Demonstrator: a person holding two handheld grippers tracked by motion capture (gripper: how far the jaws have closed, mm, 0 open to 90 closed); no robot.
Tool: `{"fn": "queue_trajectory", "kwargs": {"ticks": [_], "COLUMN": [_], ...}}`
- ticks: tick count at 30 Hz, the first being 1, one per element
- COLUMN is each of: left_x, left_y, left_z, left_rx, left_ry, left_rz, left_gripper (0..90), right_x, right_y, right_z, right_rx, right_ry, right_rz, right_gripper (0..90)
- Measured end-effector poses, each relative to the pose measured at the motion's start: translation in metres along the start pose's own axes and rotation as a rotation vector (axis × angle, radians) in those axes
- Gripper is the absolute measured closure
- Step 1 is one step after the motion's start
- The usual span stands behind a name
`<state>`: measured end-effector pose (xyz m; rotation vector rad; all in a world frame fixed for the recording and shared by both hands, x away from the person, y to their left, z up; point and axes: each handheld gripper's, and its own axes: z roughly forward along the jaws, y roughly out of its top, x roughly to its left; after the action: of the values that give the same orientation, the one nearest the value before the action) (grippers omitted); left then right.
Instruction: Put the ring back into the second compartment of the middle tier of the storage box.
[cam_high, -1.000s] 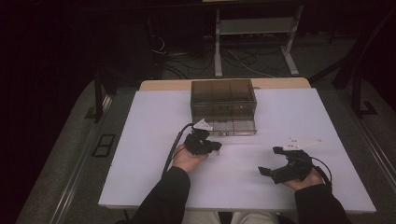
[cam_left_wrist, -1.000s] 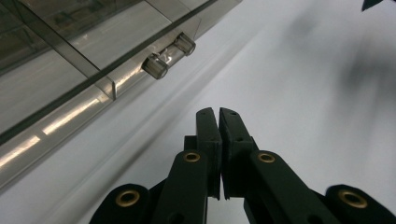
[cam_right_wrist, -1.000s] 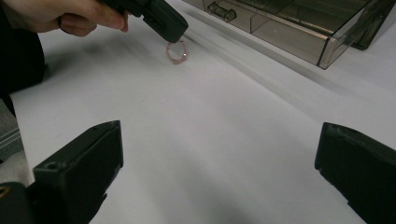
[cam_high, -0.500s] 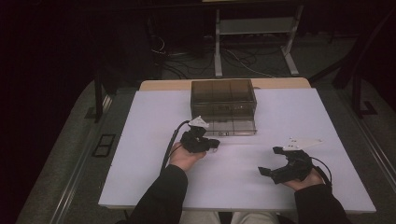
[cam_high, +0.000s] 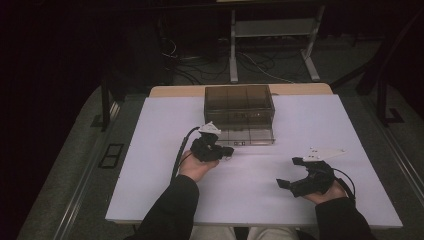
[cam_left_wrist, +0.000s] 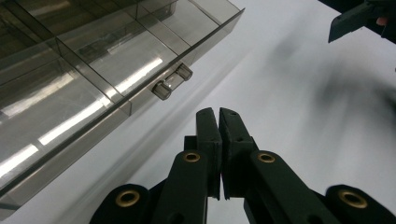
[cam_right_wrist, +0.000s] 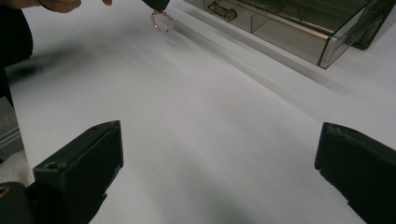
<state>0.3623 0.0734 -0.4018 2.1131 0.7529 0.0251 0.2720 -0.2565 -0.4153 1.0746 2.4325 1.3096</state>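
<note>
Left gripper (cam_high: 227, 151) is pinching a small pink bead ring (cam_right_wrist: 161, 21) beside the compartment box (cam_high: 240, 112), probably for stowing; right gripper (cam_high: 296, 174) is waiting, jaws spread and empty.

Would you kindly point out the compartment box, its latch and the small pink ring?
compartment box (cam_high: 239, 97), high view, lid top
latch (cam_left_wrist: 172, 81), left gripper view, clasp middle
pink ring (cam_right_wrist: 162, 21), right gripper view, ring's rim

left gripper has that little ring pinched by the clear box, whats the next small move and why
Probably lift the left gripper up and over the box's front wall, jaws kept shut. In the right gripper view a small pink ring hangs from its tips just above the table, short of the compartments, and the right gripper sits open, well off.
</note>
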Motion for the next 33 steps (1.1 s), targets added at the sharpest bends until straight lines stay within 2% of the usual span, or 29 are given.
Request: {"fn": "queue_trajectory", "kwargs": {"ticks": [25, 33], "left_x": [-0.004, -0.004], "left_y": [0.023, 0.030], "left_z": [-0.016, -0.019], "left_rx": [-0.031, -0.025], "left_ry": [0.001, 0.003], "left_rz": [0.035, 0.048], "left_gripper": [87.3, 87.3], "right_x": [0.000, 0.000], "right_y": [0.000, 0.000], "right_z": [-0.001, -0.001], "right_rx": [-0.001, -0.002], "right_ry": [-0.001, -0.001], "right_rz": [0.004, 0.004], "right_gripper": [0.5, 0.5]}}
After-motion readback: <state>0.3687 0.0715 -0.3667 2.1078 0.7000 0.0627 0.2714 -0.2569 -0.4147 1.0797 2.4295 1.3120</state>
